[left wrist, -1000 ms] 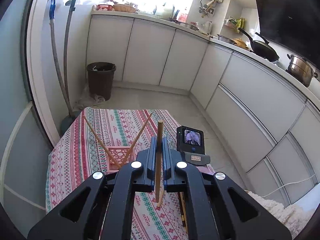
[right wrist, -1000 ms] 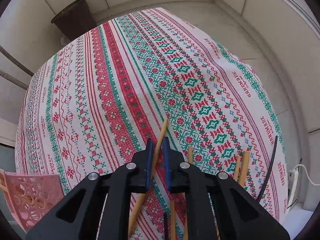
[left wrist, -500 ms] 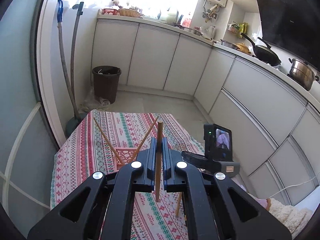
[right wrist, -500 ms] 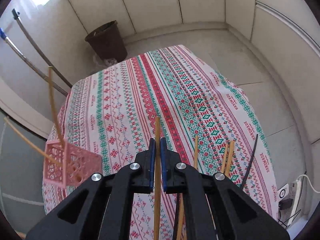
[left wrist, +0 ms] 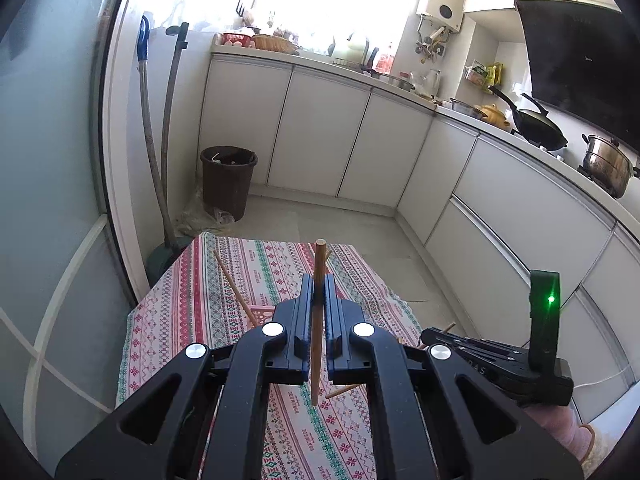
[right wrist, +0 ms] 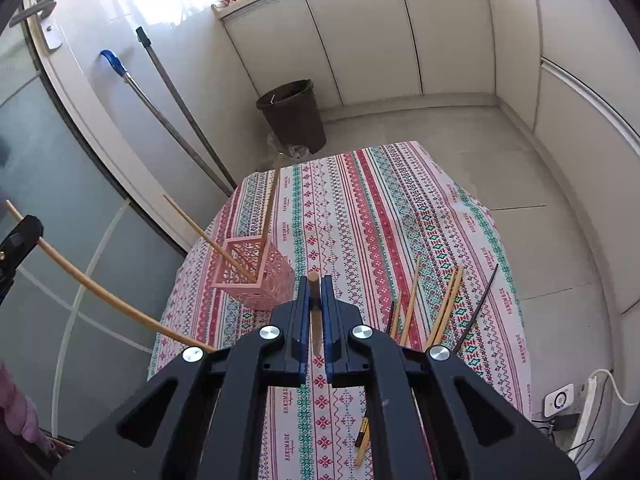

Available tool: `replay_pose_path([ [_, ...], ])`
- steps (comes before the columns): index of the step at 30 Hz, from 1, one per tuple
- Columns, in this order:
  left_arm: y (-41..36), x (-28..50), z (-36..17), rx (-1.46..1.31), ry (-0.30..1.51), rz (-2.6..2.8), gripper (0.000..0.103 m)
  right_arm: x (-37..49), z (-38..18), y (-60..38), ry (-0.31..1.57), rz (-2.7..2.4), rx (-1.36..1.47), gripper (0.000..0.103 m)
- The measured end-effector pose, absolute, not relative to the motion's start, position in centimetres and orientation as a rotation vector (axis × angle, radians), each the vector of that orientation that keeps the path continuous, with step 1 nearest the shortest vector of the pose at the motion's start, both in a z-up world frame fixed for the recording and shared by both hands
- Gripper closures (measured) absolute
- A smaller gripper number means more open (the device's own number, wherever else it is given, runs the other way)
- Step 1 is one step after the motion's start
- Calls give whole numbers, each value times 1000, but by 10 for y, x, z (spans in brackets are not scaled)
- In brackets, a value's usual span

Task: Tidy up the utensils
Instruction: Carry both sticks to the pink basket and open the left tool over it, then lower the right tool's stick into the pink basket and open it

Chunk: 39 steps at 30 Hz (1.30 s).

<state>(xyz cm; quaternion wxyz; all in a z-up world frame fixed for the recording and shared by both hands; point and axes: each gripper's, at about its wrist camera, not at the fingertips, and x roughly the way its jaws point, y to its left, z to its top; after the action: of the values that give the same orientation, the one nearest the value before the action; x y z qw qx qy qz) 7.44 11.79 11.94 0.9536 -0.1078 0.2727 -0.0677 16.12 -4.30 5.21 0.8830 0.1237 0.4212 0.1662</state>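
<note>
1. Chopsticks are the things to sort: I count two standing in the pink basket (right wrist: 256,276), each leaning outward, and one more clamped in each tool.
2. The left tool (left wrist: 316,300) is closed on one wooden chopstick (left wrist: 318,320), which stands nearly upright between the fingers, above the desk (left wrist: 180,320).
3. The right tool (right wrist: 315,304) is closed on a second chopstick (right wrist: 315,320), held along its fingers, just to the right of the basket in the right wrist view.
4. On the patterned cloth, to the right of the right tool, lie about four light wooden chopsticks (right wrist: 412,304) close together and one black chopstick (right wrist: 478,304) further right.
5. One more dark stick with a yellow end (right wrist: 362,436) lies near the front edge, partly hidden by the tool.
6. The basket stands on the left part of the desk.
7. One brown bin (right wrist: 294,114) stands on the floor behind the desk.
</note>
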Motion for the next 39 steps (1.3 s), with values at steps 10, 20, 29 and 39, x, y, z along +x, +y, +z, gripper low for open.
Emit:
replay_pose_path([
  [10,134,113,125,-294,532,-54,98,164,116,-56,766,397,311,97],
  [20,168,172,99,-404,591,31,88,192,129,-47,749,421,343,97],
  [29,211,133,111,-510,484,162,69,216,133,-28,735,427,358,97],
  [39,197,126,116,-444,495,128,69,246,123,6,771,378,320,97],
])
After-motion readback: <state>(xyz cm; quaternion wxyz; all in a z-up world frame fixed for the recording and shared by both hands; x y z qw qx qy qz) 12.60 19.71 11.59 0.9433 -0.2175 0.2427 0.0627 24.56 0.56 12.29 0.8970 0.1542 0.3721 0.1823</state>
